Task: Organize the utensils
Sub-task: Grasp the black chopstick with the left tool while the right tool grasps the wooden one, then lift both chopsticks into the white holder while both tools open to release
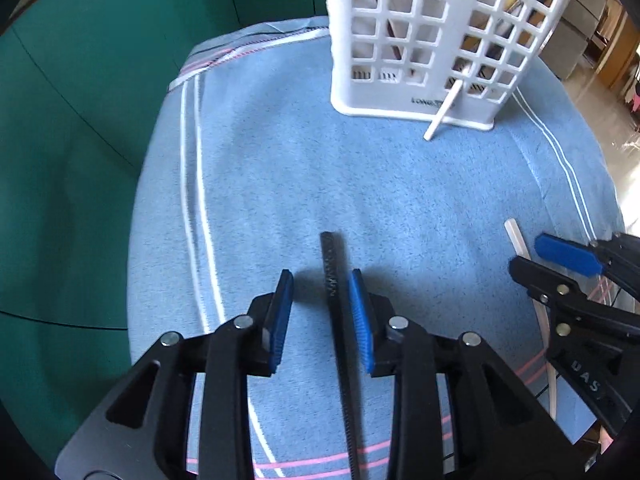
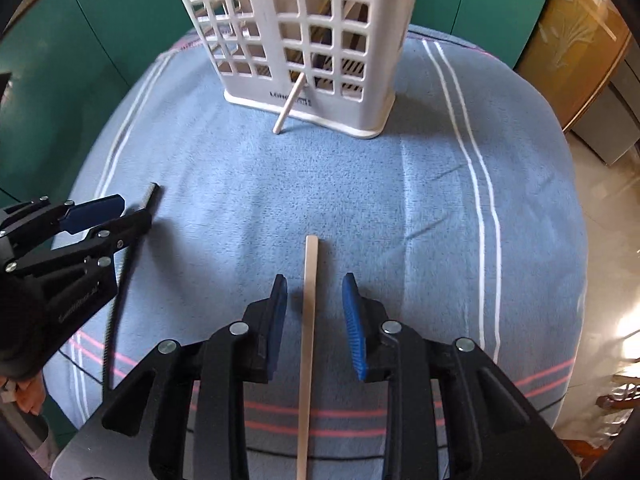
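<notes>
both grippers [image 1: 322, 316] [image 2: 314, 320] angled downward, jaws parted

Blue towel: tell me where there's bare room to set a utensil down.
Most free: the broad middle of the blue towel, between the white basket and both grippers. Crowded near the edge: the black chopstick lies under the left gripper, the pale chopstick under the right gripper.

Blue towel [image 1: 360, 184] with white and pink stripes spread underneath; green cabinet doors [image 1: 80, 120] far left
</notes>
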`<state>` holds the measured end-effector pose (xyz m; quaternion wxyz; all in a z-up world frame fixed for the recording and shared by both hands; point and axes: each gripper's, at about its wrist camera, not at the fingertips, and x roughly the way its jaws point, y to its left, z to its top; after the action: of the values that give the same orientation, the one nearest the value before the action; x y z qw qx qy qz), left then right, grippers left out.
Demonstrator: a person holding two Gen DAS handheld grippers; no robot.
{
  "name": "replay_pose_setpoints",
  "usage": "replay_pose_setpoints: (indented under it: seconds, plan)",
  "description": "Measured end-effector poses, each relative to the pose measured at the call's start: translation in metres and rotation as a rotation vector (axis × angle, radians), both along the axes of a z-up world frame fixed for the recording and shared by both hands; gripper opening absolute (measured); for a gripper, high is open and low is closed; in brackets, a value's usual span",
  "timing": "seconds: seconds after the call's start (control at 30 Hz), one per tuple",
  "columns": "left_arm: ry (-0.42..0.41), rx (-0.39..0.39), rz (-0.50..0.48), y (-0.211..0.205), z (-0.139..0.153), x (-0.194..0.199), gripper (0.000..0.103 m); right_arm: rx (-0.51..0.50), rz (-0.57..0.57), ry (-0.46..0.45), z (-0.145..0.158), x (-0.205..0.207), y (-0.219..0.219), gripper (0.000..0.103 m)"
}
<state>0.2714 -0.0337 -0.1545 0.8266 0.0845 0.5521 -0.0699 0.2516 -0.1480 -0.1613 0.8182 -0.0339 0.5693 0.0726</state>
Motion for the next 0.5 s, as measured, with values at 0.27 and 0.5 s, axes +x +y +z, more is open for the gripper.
replay_pose_setpoints:
  seconds: [0.27,0.5]
  plan:
    - [0.002,0.004,-0.012,-0.0018,0.0012,0.0036,0.029,-0.004,0.010,0.001,0.0010,0.0082,-0.0010,0.029]
    - [0.001,-0.034,-0.020,-0.0029,0.0008,0.0036,0.015,0.001,0.025,-0.019,0.0005,0.0085,0.0035,0.015]
